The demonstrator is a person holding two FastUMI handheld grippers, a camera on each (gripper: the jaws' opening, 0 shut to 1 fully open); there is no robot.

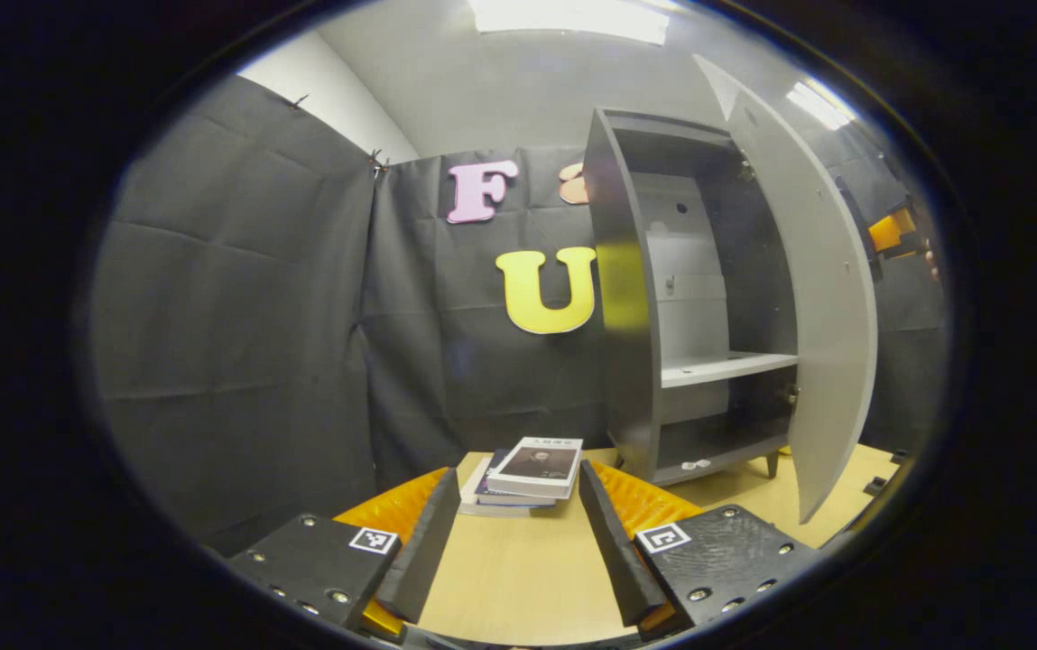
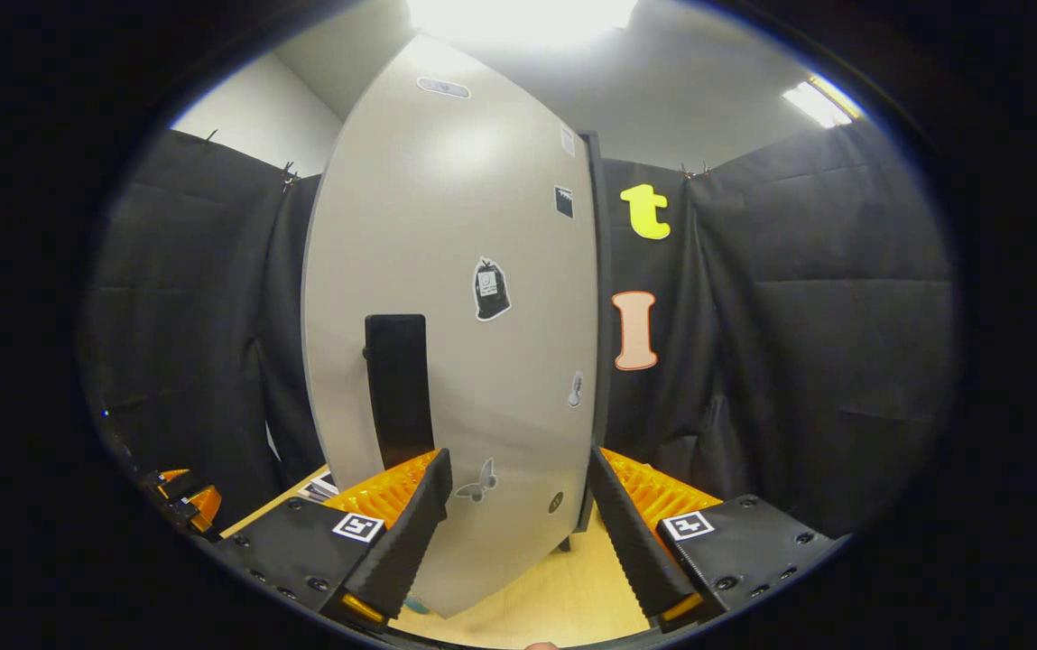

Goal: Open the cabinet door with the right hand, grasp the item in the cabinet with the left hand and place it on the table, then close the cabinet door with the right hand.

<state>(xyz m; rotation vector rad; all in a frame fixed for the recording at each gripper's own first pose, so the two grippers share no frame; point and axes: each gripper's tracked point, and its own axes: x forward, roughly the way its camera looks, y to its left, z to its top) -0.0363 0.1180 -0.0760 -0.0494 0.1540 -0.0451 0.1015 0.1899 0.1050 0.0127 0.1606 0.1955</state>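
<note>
The grey cabinet [image 1: 626, 298] stands on the table with its door [image 1: 829, 298] swung wide to the right. Its shelf [image 1: 726, 366] looks bare, and a small white piece [image 1: 694, 465] lies on its floor. A short stack of books [image 1: 532, 474] lies on the table left of the cabinet. My left gripper [image 1: 518, 478] is open just short of that stack, holding nothing. In the right gripper view the door's outer face [image 2: 482, 226] is close ahead, with a black handle [image 2: 399, 388] and small stickers. My right gripper [image 2: 518, 456] is open in front of the door, right of the handle.
The wooden table [image 1: 518, 578] runs under both grippers. Black cloth walls close in behind and to the sides. The right gripper's orange body [image 1: 893, 230] peeks out past the door's edge. The left gripper [image 2: 180, 496] sits low at the left in the right gripper view.
</note>
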